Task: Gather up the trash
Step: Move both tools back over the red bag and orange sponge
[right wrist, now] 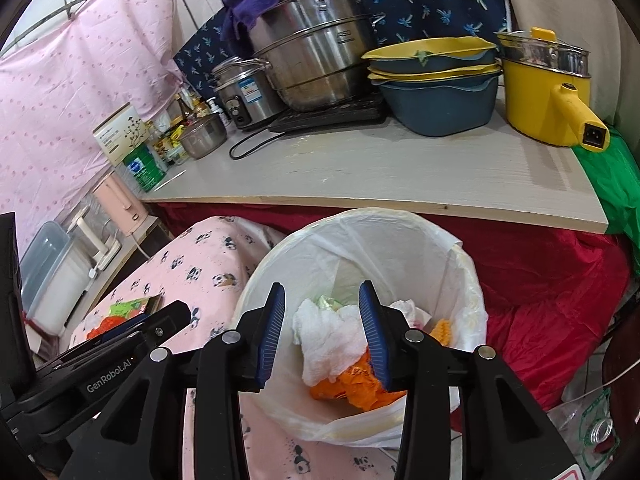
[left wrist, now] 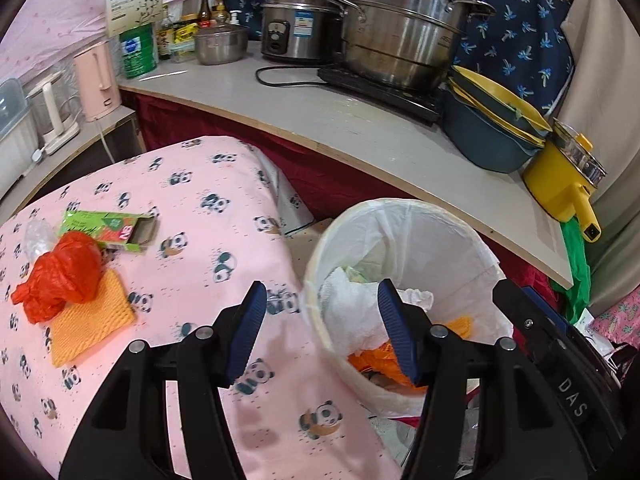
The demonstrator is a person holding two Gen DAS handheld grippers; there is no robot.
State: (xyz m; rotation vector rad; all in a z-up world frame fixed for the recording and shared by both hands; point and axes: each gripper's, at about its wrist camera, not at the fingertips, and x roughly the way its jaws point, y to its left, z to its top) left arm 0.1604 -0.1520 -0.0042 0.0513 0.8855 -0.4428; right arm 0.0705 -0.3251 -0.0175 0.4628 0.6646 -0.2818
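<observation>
A white-lined trash bin (left wrist: 400, 205) (right wrist: 360, 216) stands beside the pink panda-print table (left wrist: 200, 240). It holds a crumpled white paper towel (right wrist: 332, 332) and orange scraps (right wrist: 352, 388). My left gripper (left wrist: 322, 284) is open and empty, straddling the table edge and the bin rim. My right gripper (right wrist: 322, 285) is open and empty above the bin's mouth. On the table to the left lie a red plastic bag (left wrist: 60, 276) on an orange cloth (left wrist: 92, 320), an opened green carton (left wrist: 108, 228) and a clear plastic wrap (left wrist: 38, 236).
Behind the bin runs a grey counter (left wrist: 360, 128) with a large steel pot (left wrist: 400, 40), a rice cooker (left wrist: 296, 24), stacked blue and yellow basins (left wrist: 492, 128) and a yellow electric pot (right wrist: 548, 92). A red cloth (right wrist: 540, 280) hangs below. A pink kettle (left wrist: 96, 80) stands far left.
</observation>
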